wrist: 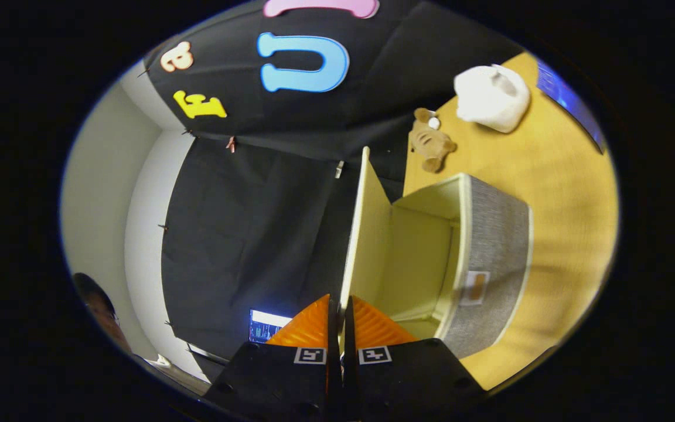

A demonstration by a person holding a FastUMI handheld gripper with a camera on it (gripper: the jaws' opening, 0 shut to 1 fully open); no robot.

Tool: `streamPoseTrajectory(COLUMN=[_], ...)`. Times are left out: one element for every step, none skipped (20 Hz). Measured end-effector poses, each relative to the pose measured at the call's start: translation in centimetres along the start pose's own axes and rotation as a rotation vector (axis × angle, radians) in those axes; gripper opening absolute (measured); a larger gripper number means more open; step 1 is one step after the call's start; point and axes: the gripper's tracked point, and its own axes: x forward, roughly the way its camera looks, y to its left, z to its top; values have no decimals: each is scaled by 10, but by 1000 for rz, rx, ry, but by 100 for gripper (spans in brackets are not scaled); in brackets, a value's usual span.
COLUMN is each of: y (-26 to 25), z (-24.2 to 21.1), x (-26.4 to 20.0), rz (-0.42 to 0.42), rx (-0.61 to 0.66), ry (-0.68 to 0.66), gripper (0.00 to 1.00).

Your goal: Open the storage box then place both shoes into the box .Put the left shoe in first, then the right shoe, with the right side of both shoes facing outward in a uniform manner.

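Black cloth hangs behind the yellow worktop (554, 176). On it lies the grey storage box (493, 264), its cream lid (367, 234) open and pinched between the tool (337, 319) fingers.

Black cloth (267, 223) hangs across the middle and upper centre of the picture as the booth's wall, pinned at several spots along its left edge. To its left, a pale plain wall (103, 193) curves down the left side, with a lighter band (150, 234) just beside the cloth. A yellowish wooden bench (560, 193) fills the right side, evenly lit with a soft shadow across it. At its upper right edge lies a dark screen (569, 102) glowing blue. Low in the centre, a small lit monitor (264, 325) shows against the cloth. A person's head (100, 308) appears at the lower left.
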Motion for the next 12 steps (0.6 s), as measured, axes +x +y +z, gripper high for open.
streamPoseTrajectory(y=[13,24,35,45,57,66,72,76,79,81,84,85], z=[-1,-3,-6,-7,-11,-14,-16,-20,-23,-27,-29,-32], x=[6,18,29,42,57,72,85,99,116,130,143,157], rz=[4,0,0,1,4,10,11,12,8,3,-5,-13], rx=[-21,-52,-94,-135,-168,-190,-205,-218,-225,-229,-240,-264], ry=[2,8,15,20,27,38,45,55,60,66,66,68], gripper=[5,5,5,5,5,5,5,6,5,5,5,10])
